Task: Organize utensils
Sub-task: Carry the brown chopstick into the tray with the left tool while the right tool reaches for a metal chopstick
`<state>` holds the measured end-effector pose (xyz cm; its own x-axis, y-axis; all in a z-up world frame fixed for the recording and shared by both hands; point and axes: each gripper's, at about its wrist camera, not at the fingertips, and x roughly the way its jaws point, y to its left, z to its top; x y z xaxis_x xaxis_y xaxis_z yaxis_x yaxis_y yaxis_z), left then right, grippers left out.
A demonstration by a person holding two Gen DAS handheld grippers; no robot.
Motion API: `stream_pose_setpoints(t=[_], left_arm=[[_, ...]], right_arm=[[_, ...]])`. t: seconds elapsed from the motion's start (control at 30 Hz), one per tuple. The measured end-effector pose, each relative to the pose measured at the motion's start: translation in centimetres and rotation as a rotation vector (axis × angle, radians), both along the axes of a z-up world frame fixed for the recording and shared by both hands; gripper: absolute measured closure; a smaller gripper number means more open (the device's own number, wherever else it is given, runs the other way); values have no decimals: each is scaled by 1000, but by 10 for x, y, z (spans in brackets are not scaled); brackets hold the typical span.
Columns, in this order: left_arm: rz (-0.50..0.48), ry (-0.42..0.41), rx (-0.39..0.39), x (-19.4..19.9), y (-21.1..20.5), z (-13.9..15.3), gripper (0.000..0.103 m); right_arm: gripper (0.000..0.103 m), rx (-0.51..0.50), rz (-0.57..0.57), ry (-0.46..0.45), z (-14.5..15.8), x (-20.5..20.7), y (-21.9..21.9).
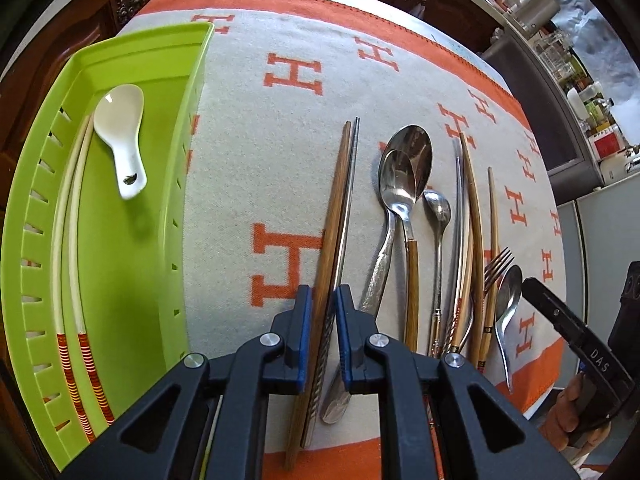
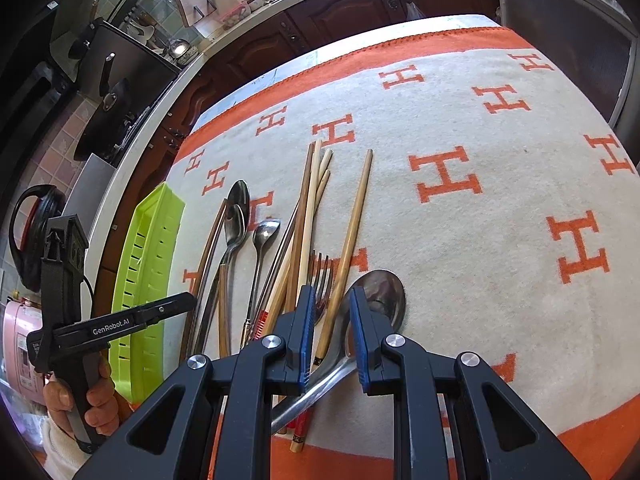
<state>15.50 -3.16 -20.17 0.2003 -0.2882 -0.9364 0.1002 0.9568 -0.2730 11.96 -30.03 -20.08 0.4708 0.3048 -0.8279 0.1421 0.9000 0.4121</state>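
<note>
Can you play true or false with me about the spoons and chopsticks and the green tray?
1. A white spoon lies in the green tray. True.
2. The left gripper is around brown chopsticks. True.
3. The fork is in the tray. False: it lies on the cloth.
4. The tray is red. False: it is green.
5. The right gripper straddles a metal spoon. True.
</note>
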Motion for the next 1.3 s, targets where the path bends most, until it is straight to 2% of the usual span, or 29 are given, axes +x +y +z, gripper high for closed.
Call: stream_pose_setpoints(t=[0.27, 0.4, 0.6, 0.8, 1.0, 1.1, 1.2, 1.3], left_arm=[[-49, -31, 41, -3, -9, -2, 93], [-18, -41, 10, -6, -5, 3, 99], [5, -60, -1, -13, 2, 11, 99], [16, -120, -15, -23, 15, 39, 99], [54, -208, 0, -34, 45, 84, 99], [93, -255, 43, -40, 67, 102, 99], [133, -268, 83, -40, 92, 106, 99], [159, -249, 117, -39, 112, 97, 99]], right_arm=[[85, -2, 5, 6, -1, 1, 4], [85, -5, 7, 8, 0, 1, 6], [85, -19, 21, -2, 7, 0, 15], [85, -19, 53, -2, 14, -2, 29], [85, 11, 150, 6, 21, 10, 68], [85, 25, 198, 23, 21, 21, 94], [85, 27, 232, 45, 16, 37, 121], [85, -9, 238, 60, 10, 51, 141]])
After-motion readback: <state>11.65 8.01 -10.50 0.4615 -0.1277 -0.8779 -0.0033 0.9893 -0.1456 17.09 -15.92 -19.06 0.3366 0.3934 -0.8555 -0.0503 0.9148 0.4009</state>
